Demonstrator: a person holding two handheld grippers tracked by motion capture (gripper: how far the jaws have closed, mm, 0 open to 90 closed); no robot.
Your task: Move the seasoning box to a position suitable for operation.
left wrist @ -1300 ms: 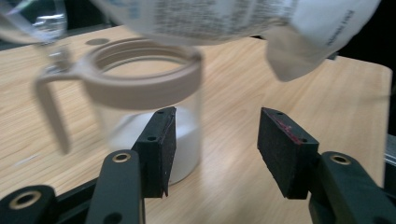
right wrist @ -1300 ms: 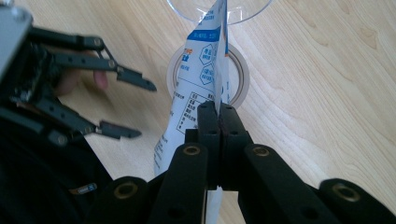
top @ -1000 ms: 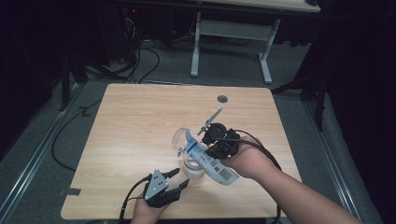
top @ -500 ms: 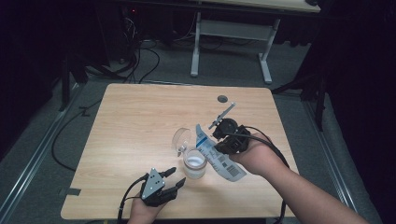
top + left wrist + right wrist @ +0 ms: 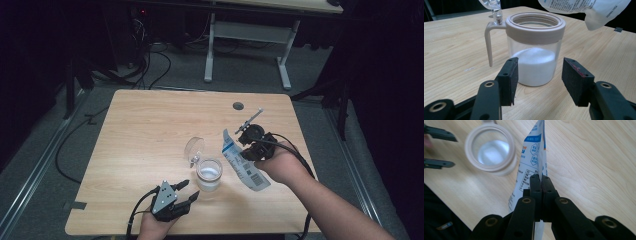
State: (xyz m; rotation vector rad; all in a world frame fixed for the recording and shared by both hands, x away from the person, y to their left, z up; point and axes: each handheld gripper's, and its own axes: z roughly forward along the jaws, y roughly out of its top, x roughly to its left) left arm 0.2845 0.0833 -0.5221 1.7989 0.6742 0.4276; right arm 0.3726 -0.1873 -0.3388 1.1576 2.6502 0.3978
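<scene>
Nearest the near edge of the bench [image 5: 130, 125], the left claw [image 5: 186, 192] is resting low in the person's left hand [image 5: 152, 227], its jaws standing apart with nothing between the pads. In the left gripper view, the left claw [image 5: 537, 80] is pointing straight at the jar [image 5: 534, 50], which is standing just beyond the pads and apart from them. The jar [image 5: 208, 174] is sitting upright a little right of the bench's middle and toward the near edge, holding white granules [image 5: 534, 63] to roughly half its height; its beige collar [image 5: 535, 25] is carrying a downward-curving handle [image 5: 489, 42], and its clear hinged lid [image 5: 194, 150] is standing open on the far side.

Toward the right edge, the right claw [image 5: 247, 150], carried in the person's right hand [image 5: 280, 165], is pinching a white-and-blue printed pouch [image 5: 245, 162]. In the right gripper view the right claw [image 5: 541, 178] is clamping the pouch [image 5: 534, 152] edge-on, jaws pressed flat against the film, while the jar mouth [image 5: 490, 150] is lying below and to one side. The pouch is hanging clear of the bench, just beside the jar and not over its mouth.

Near the far edge, a round dark grommet [image 5: 238, 106] is sitting in the benchtop.
</scene>
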